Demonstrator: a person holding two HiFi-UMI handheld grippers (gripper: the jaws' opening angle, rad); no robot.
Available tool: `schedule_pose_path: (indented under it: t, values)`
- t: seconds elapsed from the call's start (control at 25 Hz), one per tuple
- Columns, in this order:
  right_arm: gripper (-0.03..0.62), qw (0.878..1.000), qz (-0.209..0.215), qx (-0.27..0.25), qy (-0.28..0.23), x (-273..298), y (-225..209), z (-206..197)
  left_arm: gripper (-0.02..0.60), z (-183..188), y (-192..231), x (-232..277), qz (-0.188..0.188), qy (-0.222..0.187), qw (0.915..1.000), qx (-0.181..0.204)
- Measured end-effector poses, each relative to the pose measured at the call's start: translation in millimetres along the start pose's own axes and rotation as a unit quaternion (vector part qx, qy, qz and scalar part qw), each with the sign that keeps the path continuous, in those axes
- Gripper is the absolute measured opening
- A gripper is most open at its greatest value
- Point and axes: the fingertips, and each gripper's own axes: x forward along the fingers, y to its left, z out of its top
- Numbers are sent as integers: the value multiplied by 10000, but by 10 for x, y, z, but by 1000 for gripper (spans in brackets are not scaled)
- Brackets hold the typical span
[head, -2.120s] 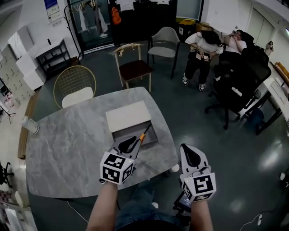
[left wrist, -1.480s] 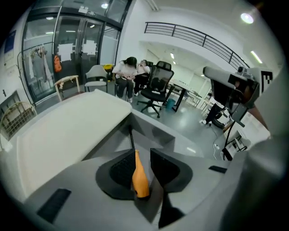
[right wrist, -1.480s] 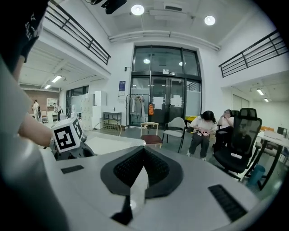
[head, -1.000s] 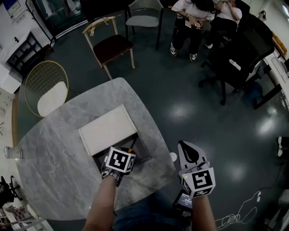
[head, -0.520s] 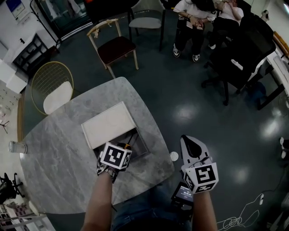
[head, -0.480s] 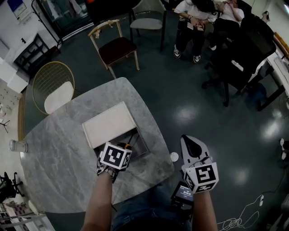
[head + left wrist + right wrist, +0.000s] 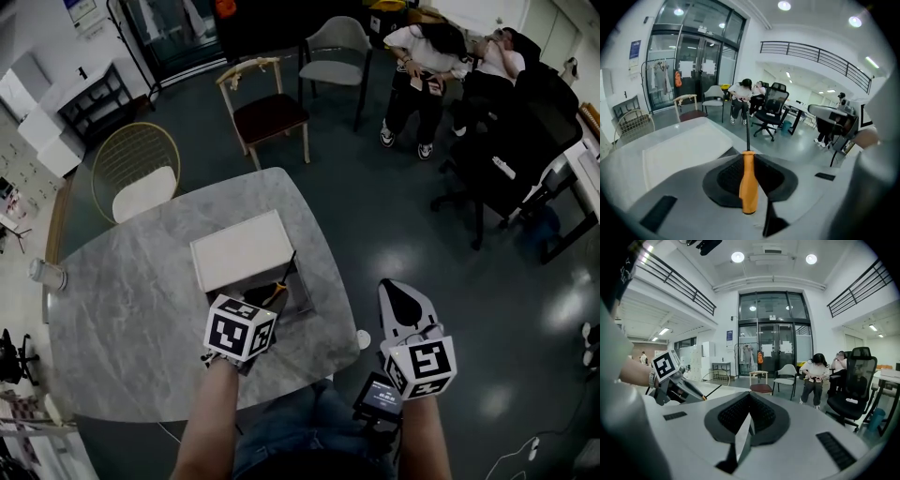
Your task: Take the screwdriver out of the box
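Observation:
My left gripper (image 7: 271, 294) is shut on the orange handle of the screwdriver (image 7: 280, 282), just above the open grey box (image 7: 303, 298) on the marble table (image 7: 131, 319). The dark shaft points away from me, over the box toward its white lid (image 7: 242, 249). In the left gripper view the screwdriver (image 7: 748, 180) stands clamped between the closed jaws of the left gripper (image 7: 749, 165). My right gripper (image 7: 401, 298) hangs off the table's right edge, shut and holding nothing. In the right gripper view the right gripper (image 7: 749, 416) is likewise shut, with the left gripper (image 7: 670, 378) at the left.
A glass (image 7: 43, 273) stands at the table's far left edge. A gold wire chair (image 7: 142, 173), a wooden chair (image 7: 267, 108) and a grey chair (image 7: 333, 56) stand beyond the table. People sit by black office chairs (image 7: 497, 159) at the far right.
The left gripper has stayed shut on the screwdriver and has lifted a little from inside the box. The head view has shifted. The right gripper has kept its place.

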Motion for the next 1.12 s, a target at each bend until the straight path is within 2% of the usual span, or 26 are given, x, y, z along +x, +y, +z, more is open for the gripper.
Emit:
schedule_pose_path:
  t: [0.24,0.4,0.52,0.64,0.88,1.12]
  values:
    - [25,9999,61,28,-118,-53,63,51,78,213,-131,-233,-15,-957,9953,115]
    - [25,9997,95,-25,-201,-63,91,102,78,374,-95,-420,184,-1642,9861,150]
    - [25,9995,158,-77,-265,-46,117,163,78,525,2,-661,317,-2274,9733,-11]
    - [25,9989,272,-159,-339,-6,188,265,78,628,126,-940,525,-2735,9604,-79]
    - [25,9956,606,-453,-554,164,527,544,78,680,459,-1545,996,-3386,9355,-138]
    - [25,9898,883,-725,-847,327,1004,899,78,584,865,-2374,1518,-3871,9094,-65]
